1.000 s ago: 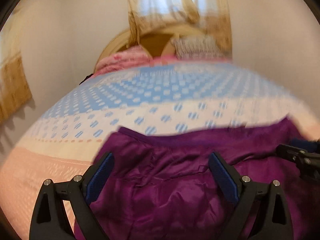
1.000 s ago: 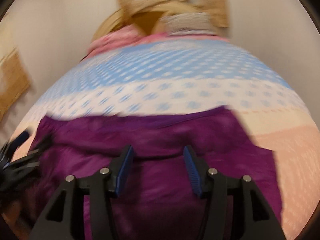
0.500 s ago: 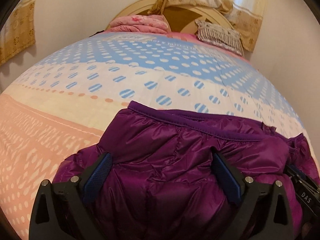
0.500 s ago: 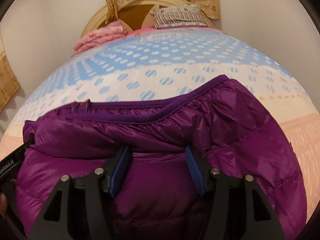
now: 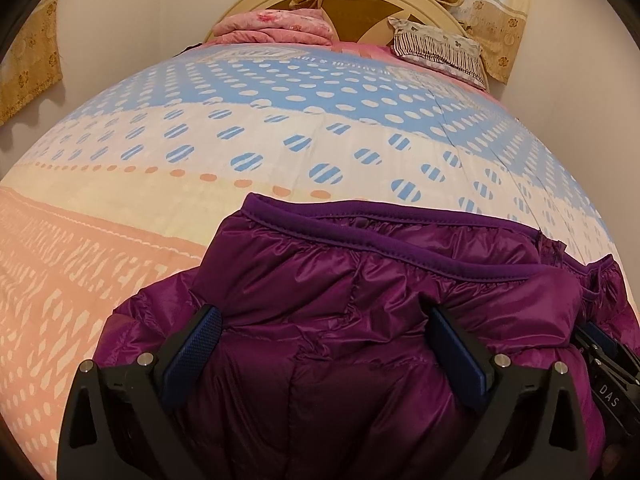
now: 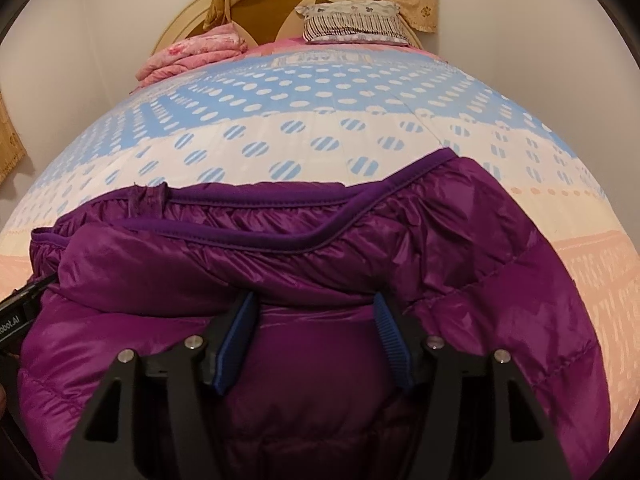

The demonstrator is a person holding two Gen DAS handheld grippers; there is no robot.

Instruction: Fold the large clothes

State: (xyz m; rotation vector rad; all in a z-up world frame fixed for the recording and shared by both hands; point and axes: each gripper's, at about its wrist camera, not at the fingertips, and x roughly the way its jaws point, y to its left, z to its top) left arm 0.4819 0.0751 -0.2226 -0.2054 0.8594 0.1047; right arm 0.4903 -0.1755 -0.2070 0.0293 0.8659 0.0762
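Right tongs (image 6: 314,330): jaws parted, just been opening, purple puffer jacket (image 6: 460,248) fabric between the 2 blue pads (image 6: 236,344). Jacket lies on the dotted bed (image 6: 280,92). Left tongs (image 6: 18,312) at frame edge.

left gripper (image 5: 320,332): tilted downward, jaws spread wide, just been opening | right gripper (image 6: 314,322): tilted downward, jaws partly apart, just been opening, pads pressing nothing

Purple jacket (image 5: 360,280) on dotted bed (image 5: 280,128)
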